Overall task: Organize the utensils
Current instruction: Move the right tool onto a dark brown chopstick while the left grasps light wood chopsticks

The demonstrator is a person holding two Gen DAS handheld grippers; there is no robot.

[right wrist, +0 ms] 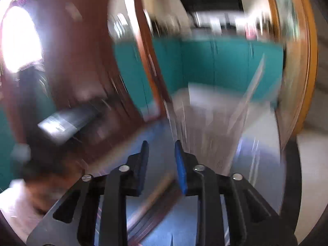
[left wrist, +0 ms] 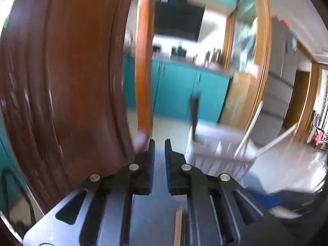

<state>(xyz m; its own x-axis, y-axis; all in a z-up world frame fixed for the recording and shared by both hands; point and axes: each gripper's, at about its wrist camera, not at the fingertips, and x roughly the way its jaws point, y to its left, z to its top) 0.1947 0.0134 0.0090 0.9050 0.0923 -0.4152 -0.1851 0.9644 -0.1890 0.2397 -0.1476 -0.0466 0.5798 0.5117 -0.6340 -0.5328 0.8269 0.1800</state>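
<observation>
White slotted utensil holder (left wrist: 217, 149) lower right of the left wrist view, dark-handled utensil (left wrist: 194, 112) plus pale sticks (left wrist: 249, 129) standing in it, left gripper (left wrist: 160, 143) barely parted, empty, right gripper (right wrist: 161, 145) open, empty — everything blurry.

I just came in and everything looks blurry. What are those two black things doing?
They are tongs, one in each of a person's hands. The left tongs and right tongs are both open and hold nothing. Ahead stands a white utensil holder with a dark handle and light sticks poking out. The blur suggests everything is moving.
</observation>
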